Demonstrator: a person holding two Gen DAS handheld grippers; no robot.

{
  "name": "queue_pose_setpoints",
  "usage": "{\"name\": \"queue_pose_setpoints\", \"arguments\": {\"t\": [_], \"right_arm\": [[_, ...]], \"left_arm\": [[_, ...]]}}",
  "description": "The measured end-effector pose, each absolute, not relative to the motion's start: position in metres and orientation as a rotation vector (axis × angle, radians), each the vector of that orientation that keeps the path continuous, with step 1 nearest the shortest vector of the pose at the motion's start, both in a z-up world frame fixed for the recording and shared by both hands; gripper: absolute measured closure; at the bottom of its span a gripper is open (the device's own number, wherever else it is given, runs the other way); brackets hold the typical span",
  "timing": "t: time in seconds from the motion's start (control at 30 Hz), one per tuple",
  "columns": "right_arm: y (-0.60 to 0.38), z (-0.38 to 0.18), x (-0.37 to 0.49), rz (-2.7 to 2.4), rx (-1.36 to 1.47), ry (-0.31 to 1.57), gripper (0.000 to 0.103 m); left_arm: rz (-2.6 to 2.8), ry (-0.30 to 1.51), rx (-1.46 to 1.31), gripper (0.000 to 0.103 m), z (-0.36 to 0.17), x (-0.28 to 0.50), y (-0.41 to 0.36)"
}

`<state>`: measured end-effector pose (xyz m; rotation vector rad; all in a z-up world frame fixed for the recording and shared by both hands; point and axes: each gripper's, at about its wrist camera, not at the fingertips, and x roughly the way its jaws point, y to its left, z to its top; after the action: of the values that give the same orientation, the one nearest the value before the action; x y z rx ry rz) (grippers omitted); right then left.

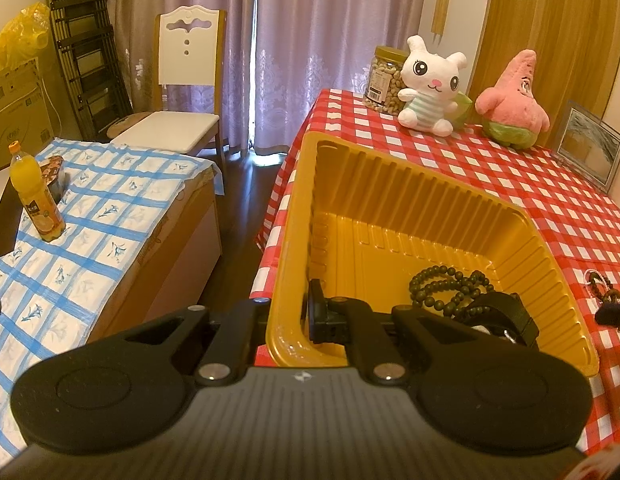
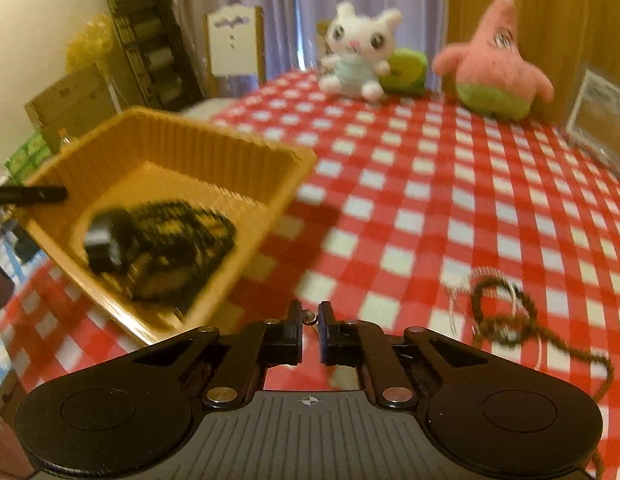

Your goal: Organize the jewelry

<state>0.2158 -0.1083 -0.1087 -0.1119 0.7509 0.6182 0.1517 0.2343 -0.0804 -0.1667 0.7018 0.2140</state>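
Observation:
A golden plastic tray [image 1: 390, 184] stands at the left edge of the red checked table. My left gripper [image 1: 288, 312] is shut on the tray's near left wall, one finger outside, one inside. In the tray lie a dark bead bracelet [image 1: 446, 288] and a black strap item [image 1: 506, 316]. In the right wrist view the tray [image 2: 158, 148] is at the left, blurred, with the dark jewelry [image 2: 162, 248] inside. My right gripper [image 2: 310, 316] is nearly shut on a small metal ring [image 2: 310, 317] above the cloth. A brown cord necklace [image 2: 506, 316] lies at its right.
A white bunny plush [image 1: 430, 84], a pink star plush [image 1: 514, 100], a nut jar [image 1: 384, 80] and a picture frame [image 1: 590, 148] stand at the table's back. Left of the table is a lower blue-checked surface with an orange juice bottle [image 1: 34, 196] and a chair [image 1: 182, 92].

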Motion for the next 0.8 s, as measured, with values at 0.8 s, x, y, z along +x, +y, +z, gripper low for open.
{"name": "queue_pose_setpoints", "arguments": {"t": [0.8], "right_arm": [[-0.05,-0.1,0.242,0.795,0.087,0.793,0.086]], "left_arm": [[0.211,0.701,-0.166,0.097,-0.081,0.152,0.233]]}}
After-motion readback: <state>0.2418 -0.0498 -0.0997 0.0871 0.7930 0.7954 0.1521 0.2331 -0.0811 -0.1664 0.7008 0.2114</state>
